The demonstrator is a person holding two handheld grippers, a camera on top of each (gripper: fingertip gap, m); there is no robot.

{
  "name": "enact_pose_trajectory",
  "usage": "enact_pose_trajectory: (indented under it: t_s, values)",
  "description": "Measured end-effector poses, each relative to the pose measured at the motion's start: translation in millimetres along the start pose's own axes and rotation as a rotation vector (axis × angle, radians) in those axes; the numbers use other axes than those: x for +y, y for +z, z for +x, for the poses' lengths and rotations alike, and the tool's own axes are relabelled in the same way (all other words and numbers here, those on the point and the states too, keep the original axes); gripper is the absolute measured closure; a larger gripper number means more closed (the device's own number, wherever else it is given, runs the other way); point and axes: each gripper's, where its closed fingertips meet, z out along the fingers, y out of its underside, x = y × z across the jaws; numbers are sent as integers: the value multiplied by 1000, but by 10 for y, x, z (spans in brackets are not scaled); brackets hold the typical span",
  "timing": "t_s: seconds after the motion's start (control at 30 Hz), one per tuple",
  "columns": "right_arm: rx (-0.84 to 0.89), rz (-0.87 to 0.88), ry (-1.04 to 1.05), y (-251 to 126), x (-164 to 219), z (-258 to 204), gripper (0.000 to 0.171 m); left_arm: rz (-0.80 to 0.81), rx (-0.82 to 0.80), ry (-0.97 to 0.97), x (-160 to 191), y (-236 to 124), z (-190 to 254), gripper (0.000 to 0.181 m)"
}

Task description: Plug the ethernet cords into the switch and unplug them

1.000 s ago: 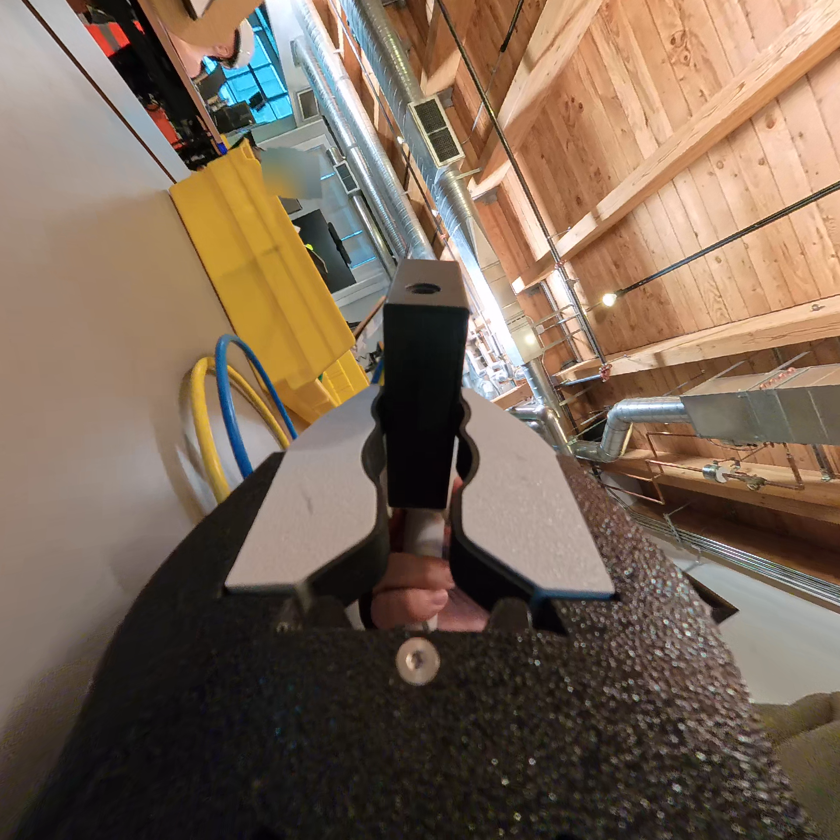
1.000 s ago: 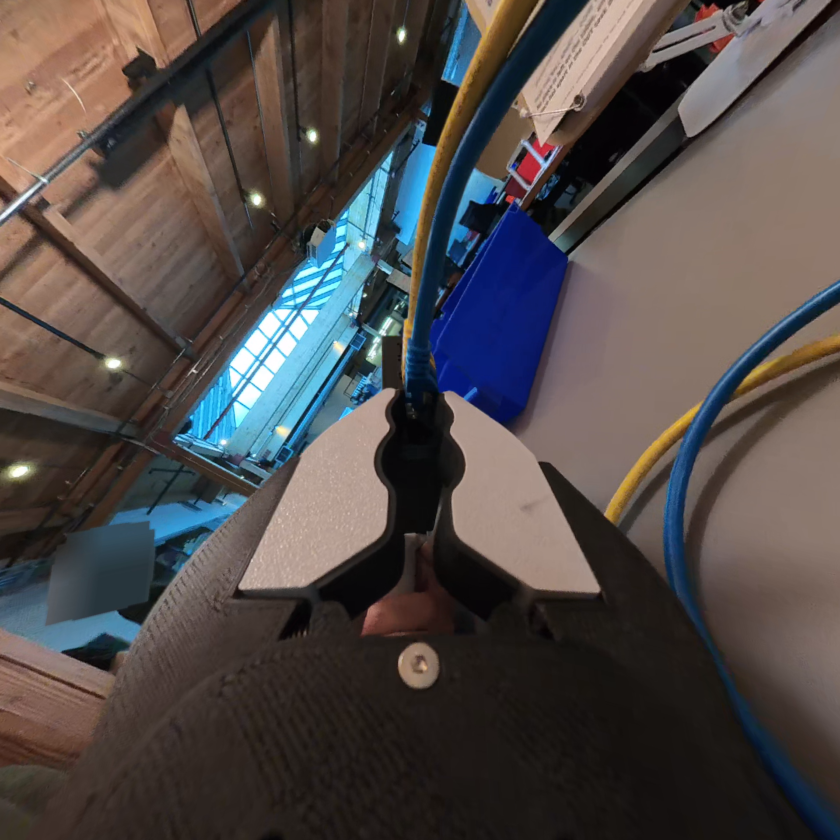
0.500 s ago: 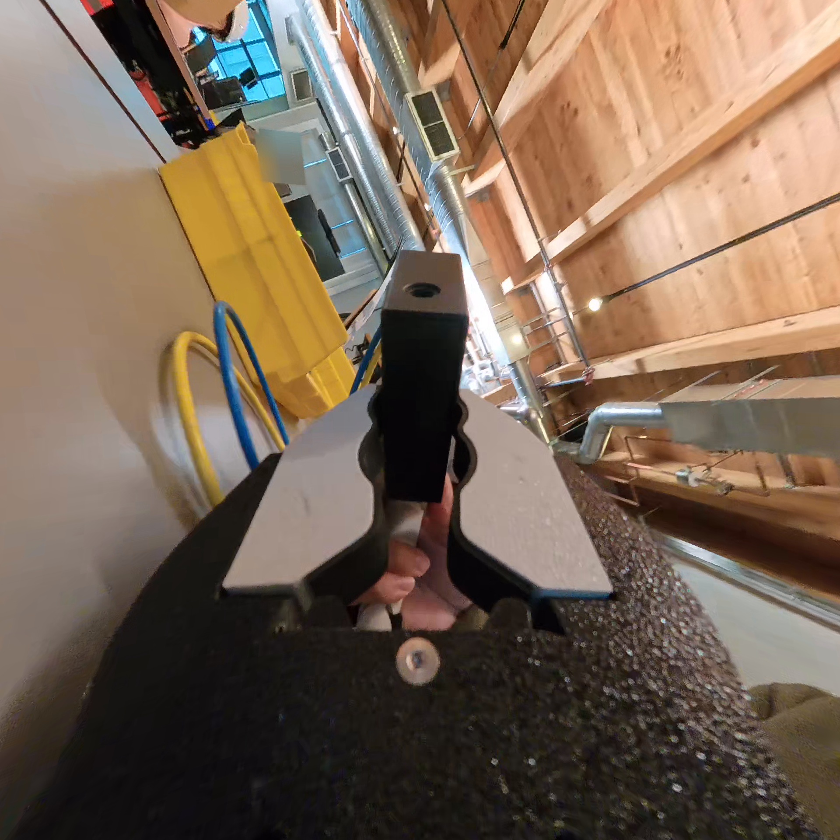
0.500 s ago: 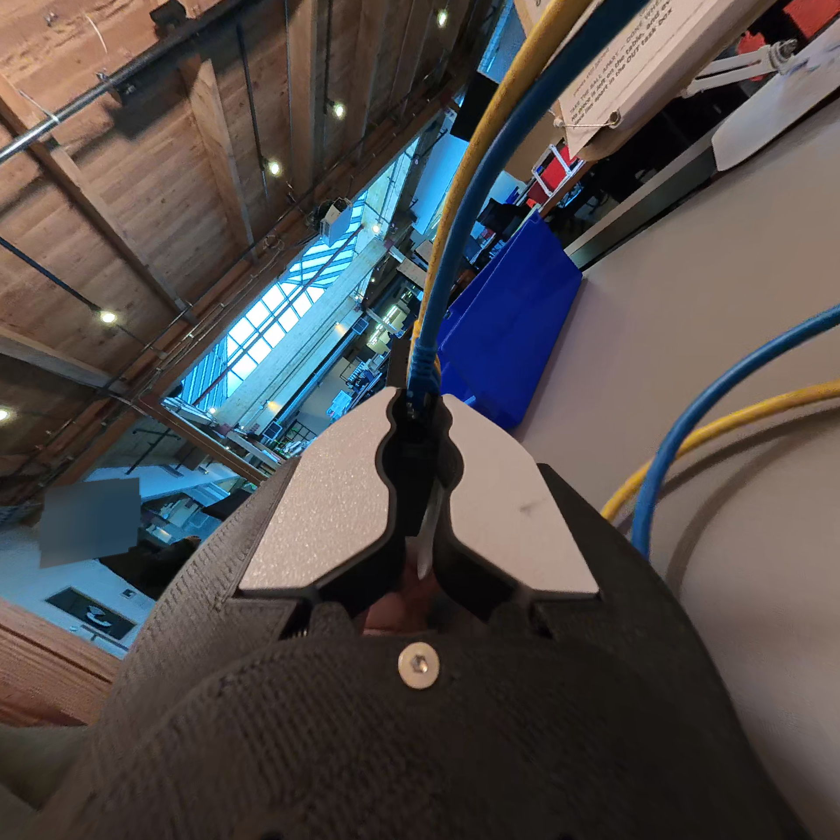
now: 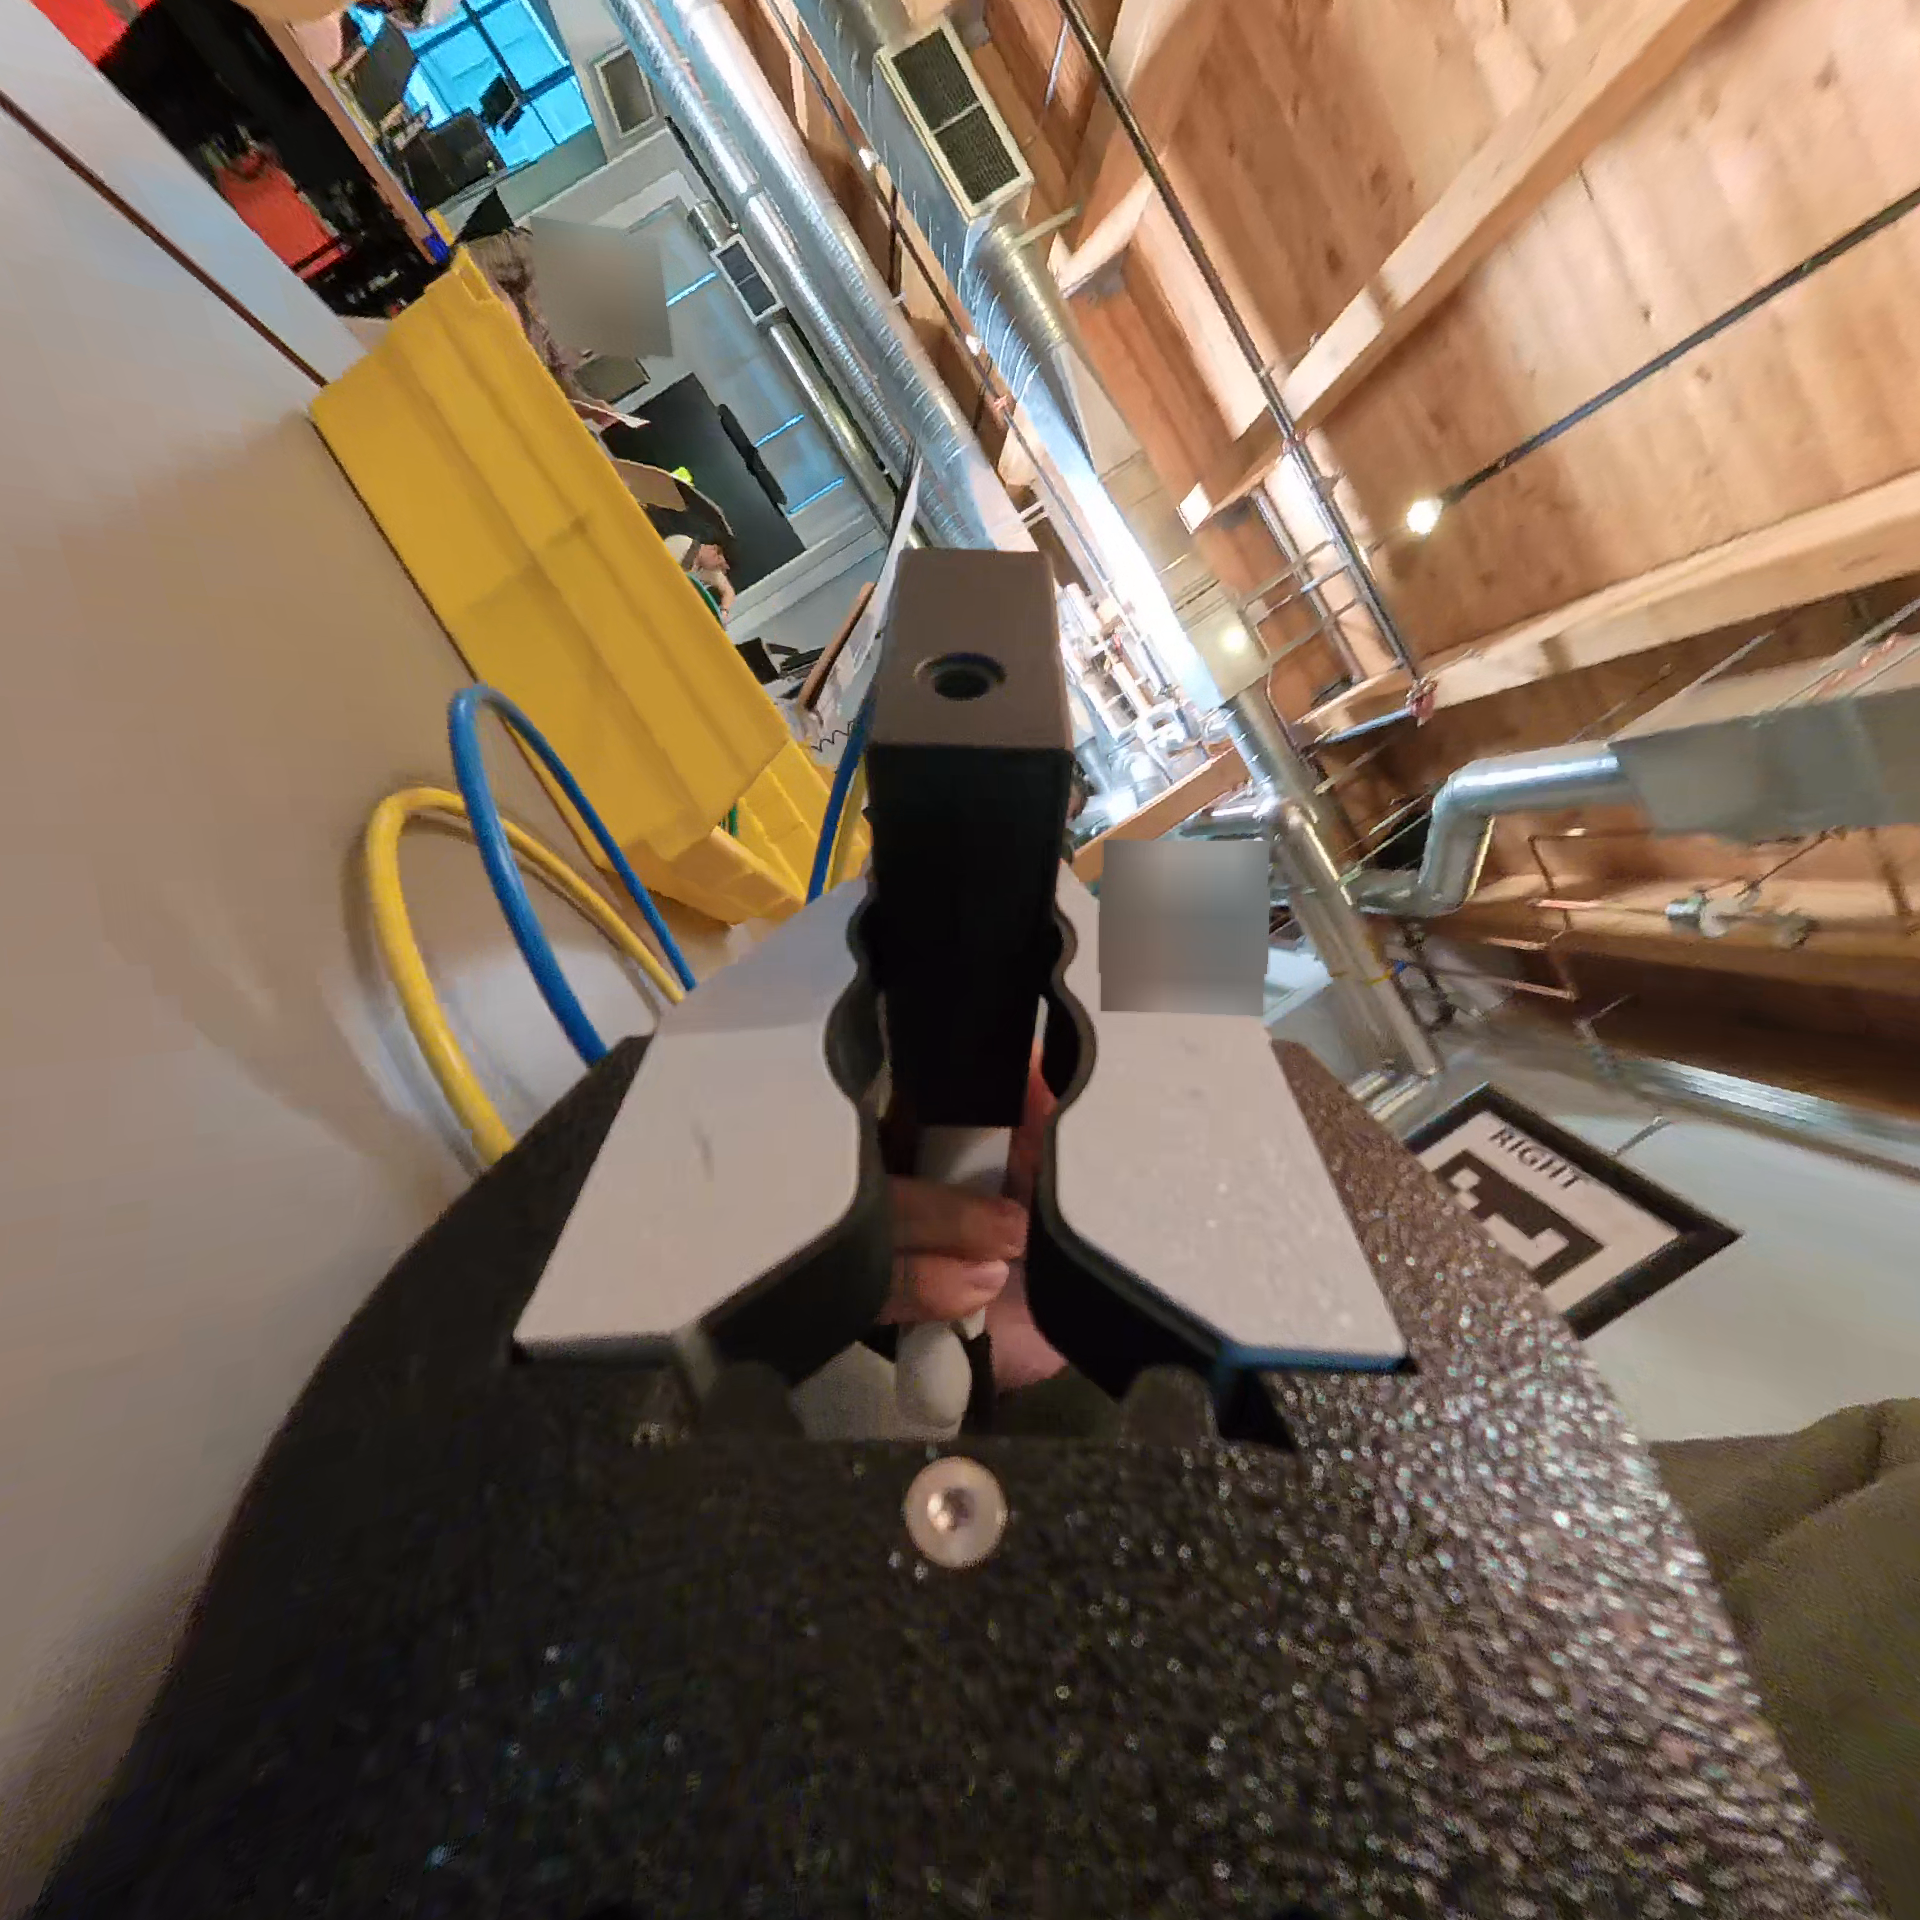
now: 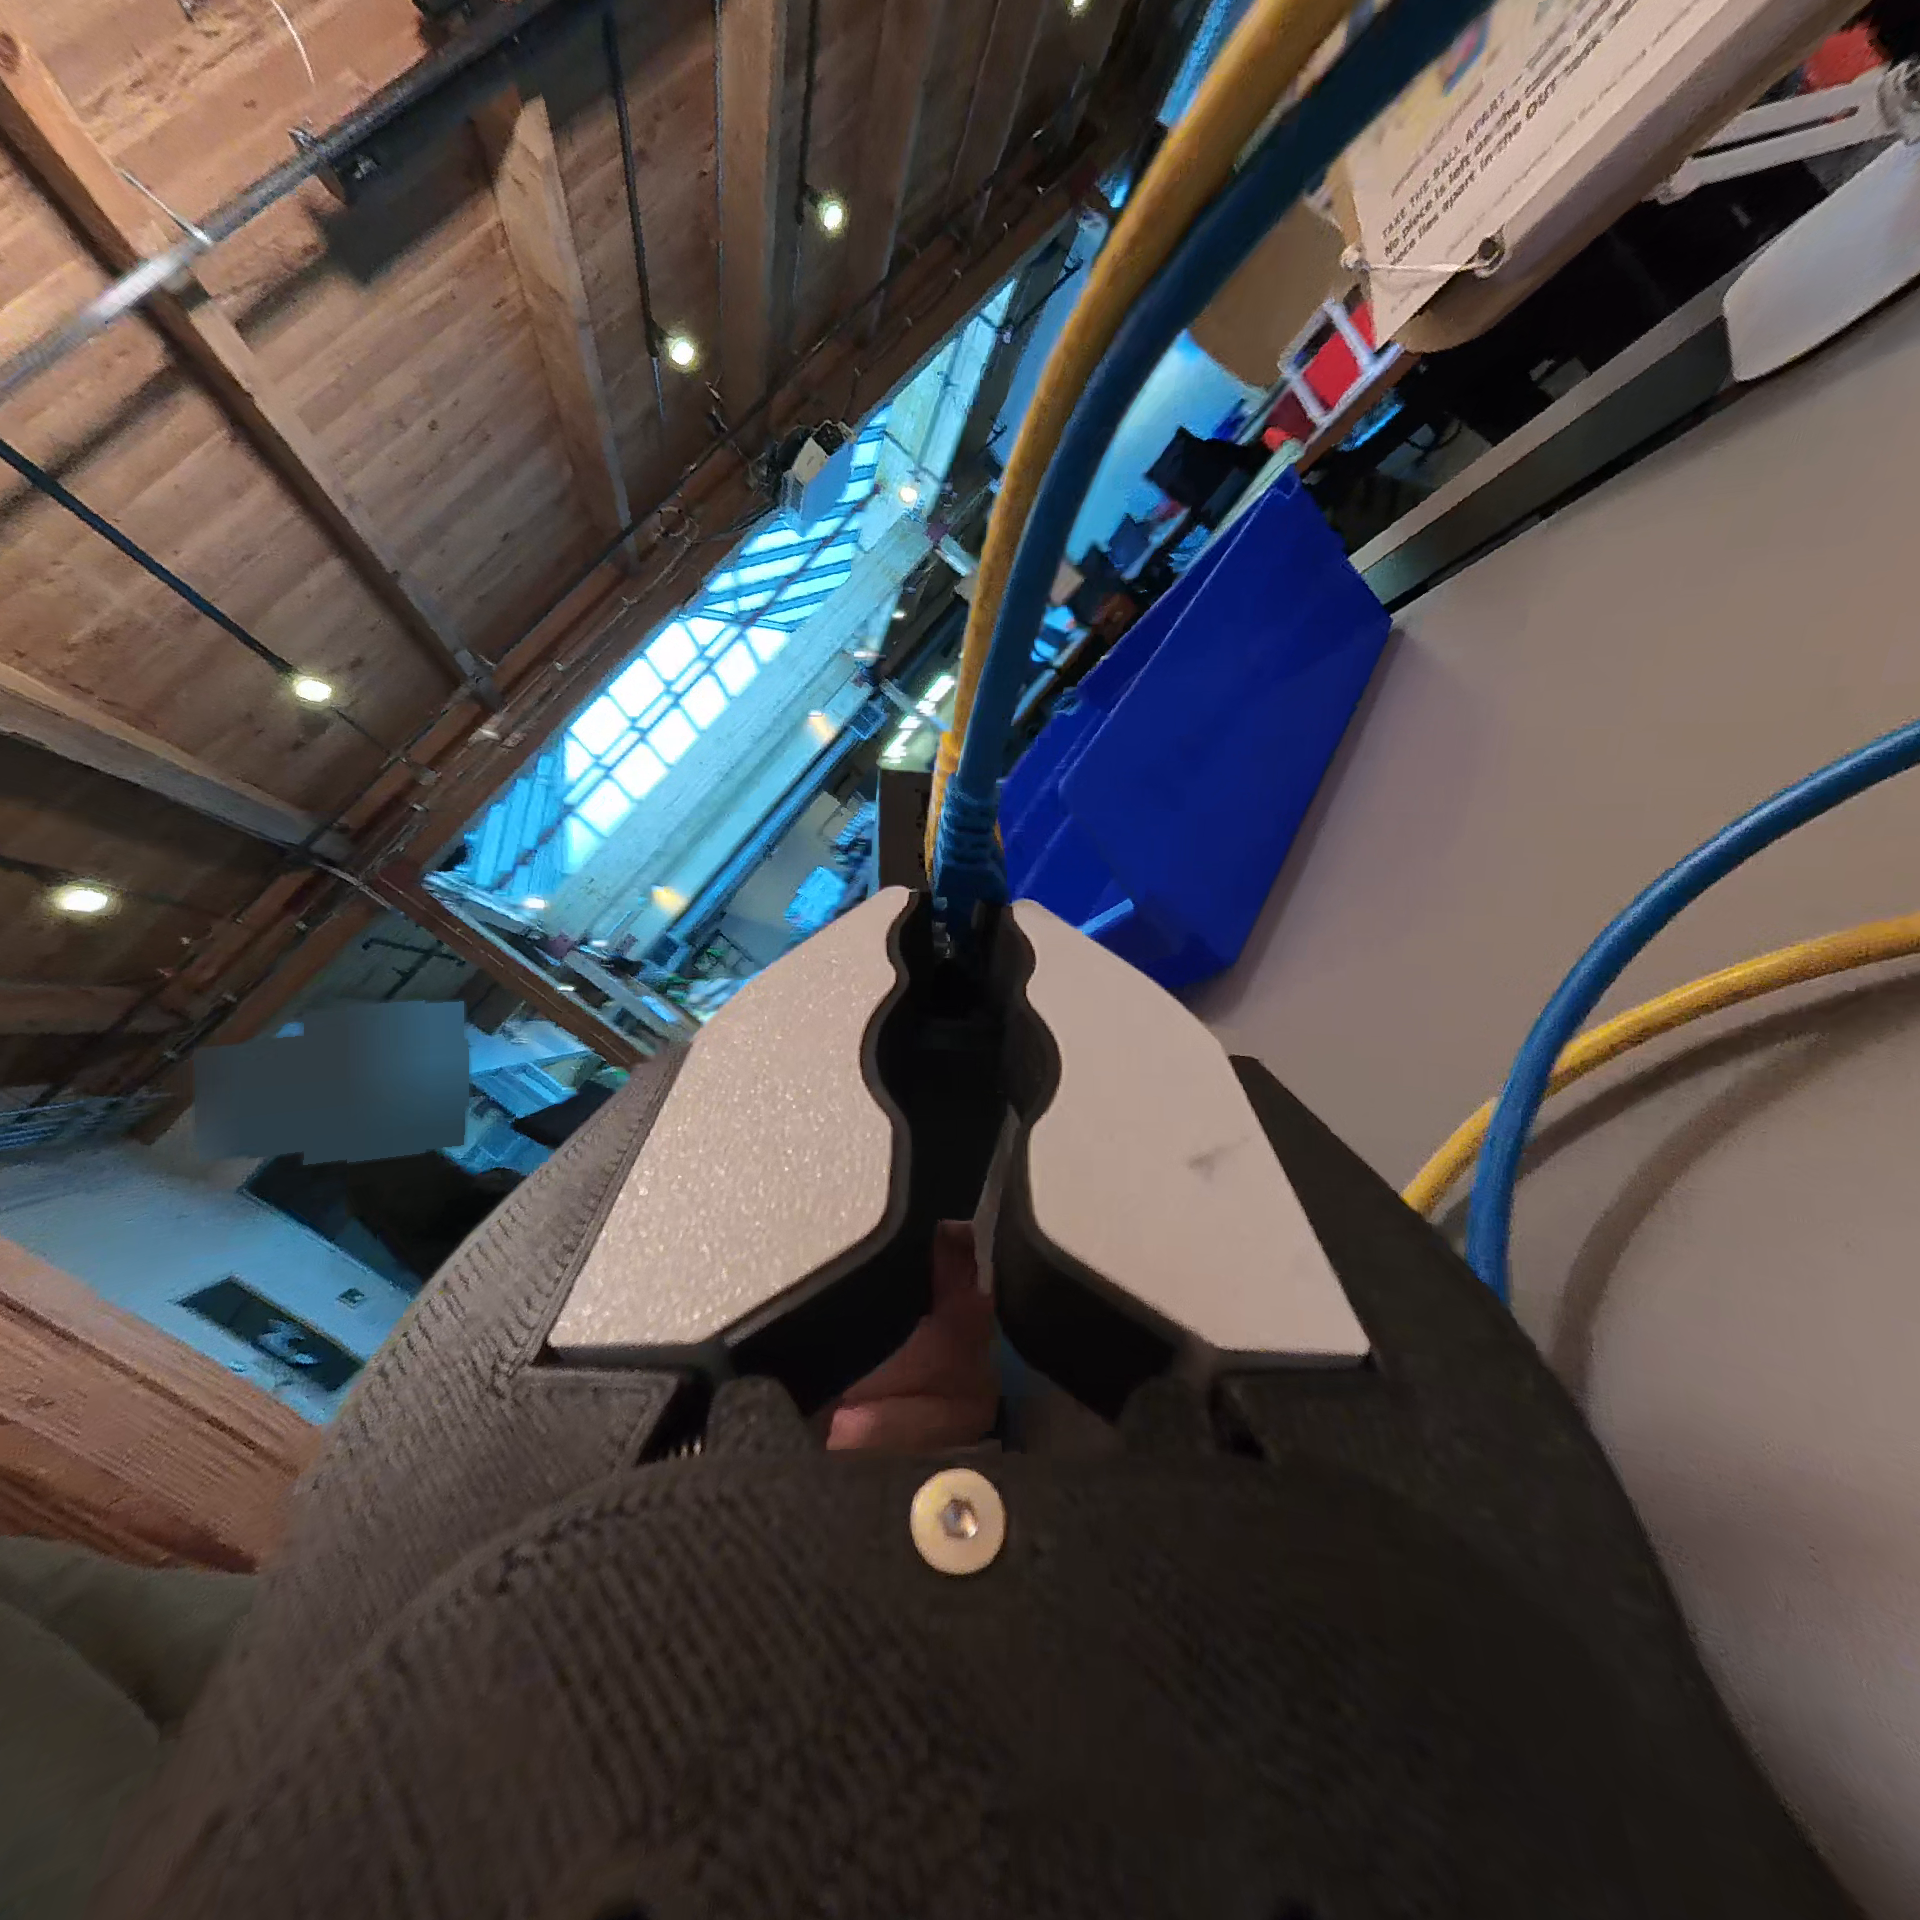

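My left gripper (image 5: 961,914) is shut on the black switch (image 5: 971,810) and holds it end-on above the table, a round socket in its near end. My right gripper (image 6: 964,914) is shut on the plug end of the blue ethernet cord (image 6: 1039,540), which runs up and away. The yellow ethernet cord (image 6: 1049,395) runs beside it. A black edge of the switch (image 6: 899,831) shows just past the plug; whether the plug sits in a port is hidden. Both cords loop over the table in the left wrist view, blue (image 5: 499,831) and yellow (image 5: 400,956).
A yellow bin (image 5: 540,582) stands on the grey table (image 5: 156,727) behind the cord loops. A blue bin (image 6: 1205,769) stands at the table's (image 6: 1662,727) far side. A cardboard sign (image 6: 1538,135) hangs at top right. The right gripper's marker tag (image 5: 1538,1205) shows beside the left one.
Both views have tilted and shifted a little while both grips stayed shut. The right gripper's marker tag has come into the left wrist view.
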Motion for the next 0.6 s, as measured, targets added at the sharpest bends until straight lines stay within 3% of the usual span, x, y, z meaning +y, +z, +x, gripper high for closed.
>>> enact_pose_trajectory:
  t_s: [0.2,0.6]
  values:
    - [-77,69,153,-21,-34,-50,159,-37,29,46,48,25,64,155]
    - [-79,132,181,-4,-33,-53,158,-18,31,32,29,19,65,154]
